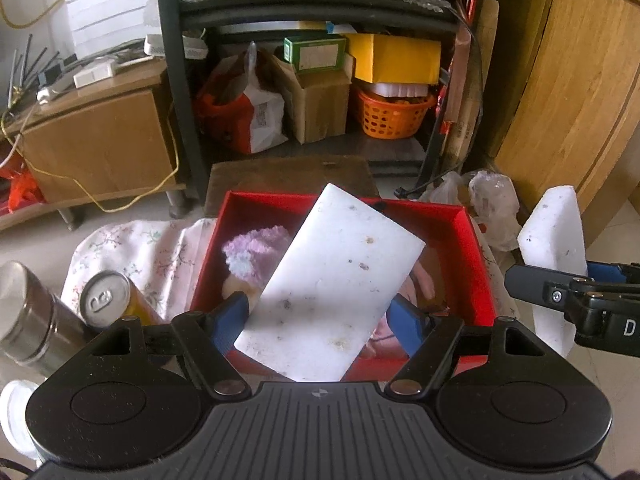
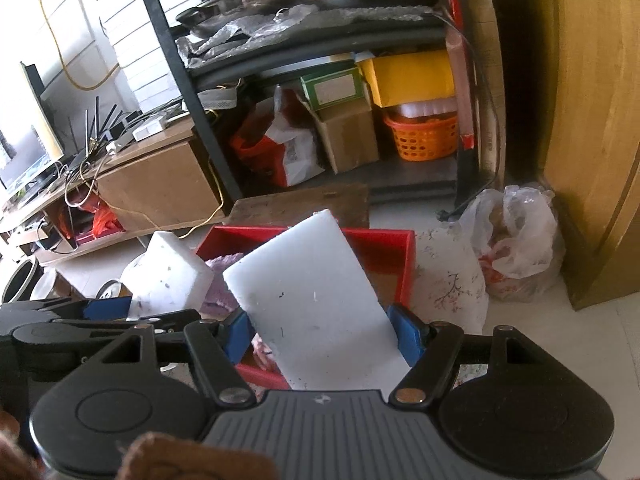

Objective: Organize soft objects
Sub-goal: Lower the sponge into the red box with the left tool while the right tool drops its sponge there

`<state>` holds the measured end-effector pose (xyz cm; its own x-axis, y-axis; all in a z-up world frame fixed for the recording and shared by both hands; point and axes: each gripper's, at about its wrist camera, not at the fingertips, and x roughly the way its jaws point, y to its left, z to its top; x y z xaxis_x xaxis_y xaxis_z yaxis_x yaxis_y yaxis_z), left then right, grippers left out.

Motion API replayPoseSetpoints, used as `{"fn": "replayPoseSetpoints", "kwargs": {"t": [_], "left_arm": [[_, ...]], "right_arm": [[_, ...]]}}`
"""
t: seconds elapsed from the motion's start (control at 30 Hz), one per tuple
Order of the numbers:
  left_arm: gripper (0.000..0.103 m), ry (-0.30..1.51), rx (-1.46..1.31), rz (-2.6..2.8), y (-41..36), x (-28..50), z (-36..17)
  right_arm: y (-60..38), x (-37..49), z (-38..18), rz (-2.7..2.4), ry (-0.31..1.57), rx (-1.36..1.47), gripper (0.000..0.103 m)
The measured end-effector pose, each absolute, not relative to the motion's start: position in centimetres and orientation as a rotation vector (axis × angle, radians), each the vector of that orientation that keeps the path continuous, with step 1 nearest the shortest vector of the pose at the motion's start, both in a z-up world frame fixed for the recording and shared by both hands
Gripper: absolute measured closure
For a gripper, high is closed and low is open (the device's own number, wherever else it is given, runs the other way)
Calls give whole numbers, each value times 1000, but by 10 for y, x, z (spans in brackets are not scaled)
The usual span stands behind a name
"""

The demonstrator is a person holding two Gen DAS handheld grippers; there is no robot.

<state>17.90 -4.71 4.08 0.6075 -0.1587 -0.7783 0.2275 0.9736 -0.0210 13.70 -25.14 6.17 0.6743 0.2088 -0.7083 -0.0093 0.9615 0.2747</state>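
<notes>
My left gripper (image 1: pixel 320 320) is shut on a white foam block (image 1: pixel 332 280) speckled with dirt, held tilted above a red box (image 1: pixel 468 248). Inside the box lies a fluffy purple soft toy (image 1: pixel 252 252). My right gripper (image 2: pixel 324 332) is shut on a second white foam block (image 2: pixel 316 296), also above the red box (image 2: pixel 384 240). The right gripper with its block shows at the right of the left wrist view (image 1: pixel 556 264). The left gripper's block shows at the left of the right wrist view (image 2: pixel 168 276).
The box sits on a floral cloth (image 1: pixel 132 248). A drink can (image 1: pixel 108 300) and a steel flask (image 1: pixel 28 312) stand left of it. A black shelf unit (image 1: pixel 304 80) with boxes and an orange basket (image 1: pixel 392 112) is behind. Plastic bags (image 2: pixel 516 236) and a wooden cabinet (image 2: pixel 592 120) are right.
</notes>
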Motion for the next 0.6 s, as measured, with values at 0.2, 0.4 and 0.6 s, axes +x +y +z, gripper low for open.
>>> {"fn": "replayPoseSetpoints", "kwargs": {"t": [0.2, 0.4, 0.6], "left_arm": [[28, 894, 78, -205, -48, 193, 38], [28, 898, 64, -181, -46, 207, 35], [28, 912, 38, -158, -42, 225, 29]], "right_arm": [[-252, 151, 58, 112, 829, 251, 60], [-255, 167, 51, 96, 841, 243, 60], [-254, 185, 40, 83, 853, 232, 60]]}}
